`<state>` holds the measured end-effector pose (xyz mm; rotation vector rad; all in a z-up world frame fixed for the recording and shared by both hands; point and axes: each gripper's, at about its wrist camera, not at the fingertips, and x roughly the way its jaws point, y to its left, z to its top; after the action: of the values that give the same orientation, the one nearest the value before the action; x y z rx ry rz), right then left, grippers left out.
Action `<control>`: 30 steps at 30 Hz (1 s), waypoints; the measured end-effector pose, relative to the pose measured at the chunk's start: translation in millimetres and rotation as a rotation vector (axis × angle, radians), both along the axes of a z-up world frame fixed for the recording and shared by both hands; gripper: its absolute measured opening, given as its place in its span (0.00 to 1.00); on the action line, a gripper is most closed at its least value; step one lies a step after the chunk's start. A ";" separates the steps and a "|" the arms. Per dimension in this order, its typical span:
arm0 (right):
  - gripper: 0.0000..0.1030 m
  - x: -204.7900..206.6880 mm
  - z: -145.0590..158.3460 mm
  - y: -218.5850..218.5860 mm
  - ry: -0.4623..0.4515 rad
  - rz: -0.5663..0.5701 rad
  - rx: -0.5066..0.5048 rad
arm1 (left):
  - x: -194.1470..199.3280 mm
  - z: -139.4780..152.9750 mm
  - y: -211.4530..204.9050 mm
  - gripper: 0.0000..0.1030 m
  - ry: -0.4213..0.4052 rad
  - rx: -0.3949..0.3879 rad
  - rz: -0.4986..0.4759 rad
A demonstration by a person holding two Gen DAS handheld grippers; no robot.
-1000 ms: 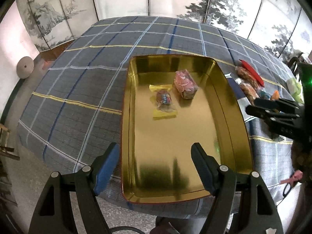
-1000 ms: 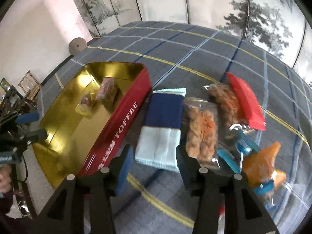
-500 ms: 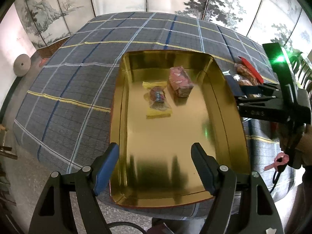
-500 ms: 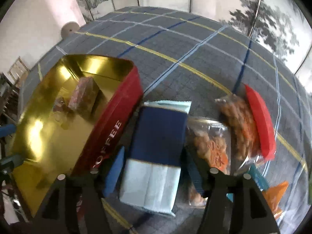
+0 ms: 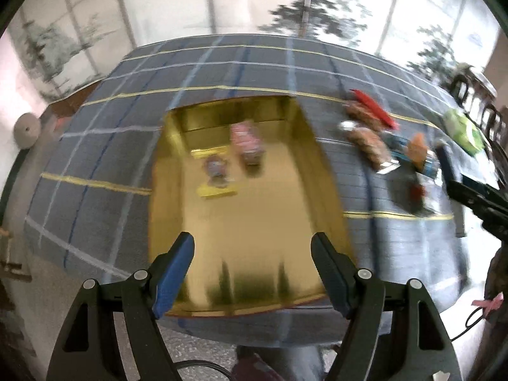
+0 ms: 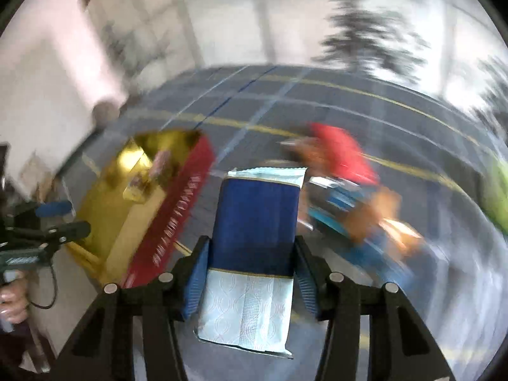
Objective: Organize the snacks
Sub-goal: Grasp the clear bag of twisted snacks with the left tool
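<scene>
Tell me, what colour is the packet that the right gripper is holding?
The packet is dark blue with a pale blue end; the right wrist view shows it best.

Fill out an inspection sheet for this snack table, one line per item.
Surface: plaid tablecloth, round table.
Job's things: gold tin holding two wrapped snacks; blue-and-white packet.
Clutter: loose snack bags right of tin, blurred.
Grippers: left gripper open, empty above tin; right gripper has just been closing, fingers clamping the packet.
Cables: black cable at the left hand.
Surroundings: painted tree screen behind.
</scene>
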<state>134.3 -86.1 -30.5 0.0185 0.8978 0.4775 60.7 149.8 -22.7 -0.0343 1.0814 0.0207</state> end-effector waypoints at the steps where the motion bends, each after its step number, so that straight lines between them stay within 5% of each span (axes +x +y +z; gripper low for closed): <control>1: 0.50 -9.8 2.2 -24.8 -0.003 -0.048 0.025 | 1.8 2.9 -9.2 0.70 0.003 -0.012 -0.026; 7: 0.50 -33.2 -17.7 -161.9 0.018 -0.334 -0.022 | 30.4 17.8 -61.0 0.70 0.029 -0.101 -0.150; 12: 0.51 -35.6 -40.5 -215.2 0.025 -0.429 -0.051 | 75.9 10.1 -96.3 0.70 0.072 -0.117 -0.168; 19: 0.51 -23.7 -61.1 -227.3 0.023 -0.426 -0.004 | 152.7 -27.8 -124.6 0.65 0.198 -0.083 -0.115; 21: 0.51 -22.7 -64.4 -226.8 0.021 -0.420 0.009 | 168.5 -38.4 -125.3 0.65 0.239 -0.134 -0.096; 30: 0.51 -19.6 -74.3 -228.7 0.025 -0.405 0.078 | 199.2 -67.4 -135.0 0.53 0.295 -0.104 -0.027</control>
<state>114.7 -314.8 -104.8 0.2732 0.8725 0.1342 259.9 14.8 -90.1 -0.1129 1.3769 -0.0558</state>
